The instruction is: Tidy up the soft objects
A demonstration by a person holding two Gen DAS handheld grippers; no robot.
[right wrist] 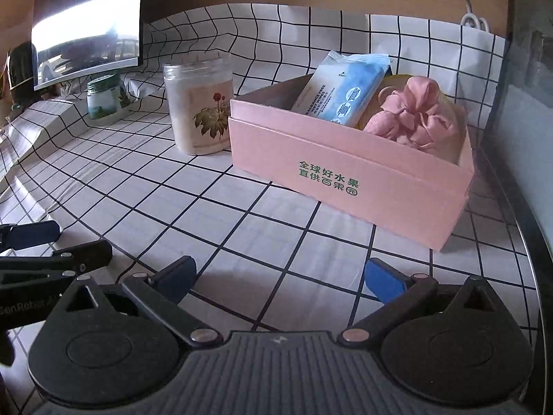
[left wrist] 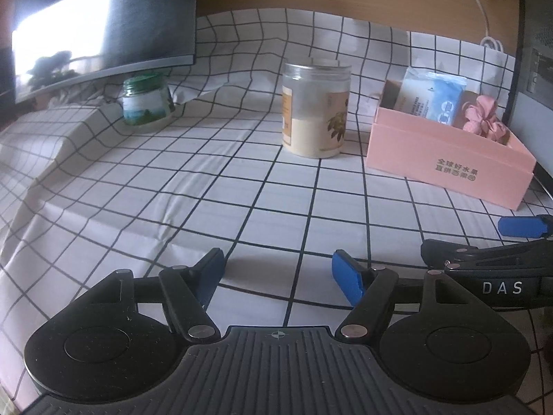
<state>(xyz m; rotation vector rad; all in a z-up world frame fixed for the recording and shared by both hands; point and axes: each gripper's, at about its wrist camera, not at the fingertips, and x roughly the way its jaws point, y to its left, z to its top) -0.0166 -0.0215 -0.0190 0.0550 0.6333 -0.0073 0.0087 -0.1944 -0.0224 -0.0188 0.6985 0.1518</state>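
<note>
A pink cardboard box [right wrist: 345, 180] stands on the checked cloth at the right; it also shows in the left wrist view [left wrist: 446, 162]. Inside it lie a blue and white pack of wet wipes [right wrist: 342, 90] [left wrist: 430, 95] and a pink fabric scrunchie [right wrist: 414, 114] [left wrist: 482, 121]. My left gripper [left wrist: 276, 275] is open and empty, low over the cloth in front of the jar. My right gripper [right wrist: 280, 278] is open and empty, in front of the box. The right gripper's fingers [left wrist: 518, 226] show at the right edge of the left wrist view.
A clear jar [left wrist: 316, 110] [right wrist: 198, 102] with pale powder stands left of the box. A small green-lidded jar [left wrist: 147, 98] [right wrist: 105, 95] sits under a monitor [left wrist: 103, 24] at the back left. A white cable [left wrist: 484, 17] hangs at the back right.
</note>
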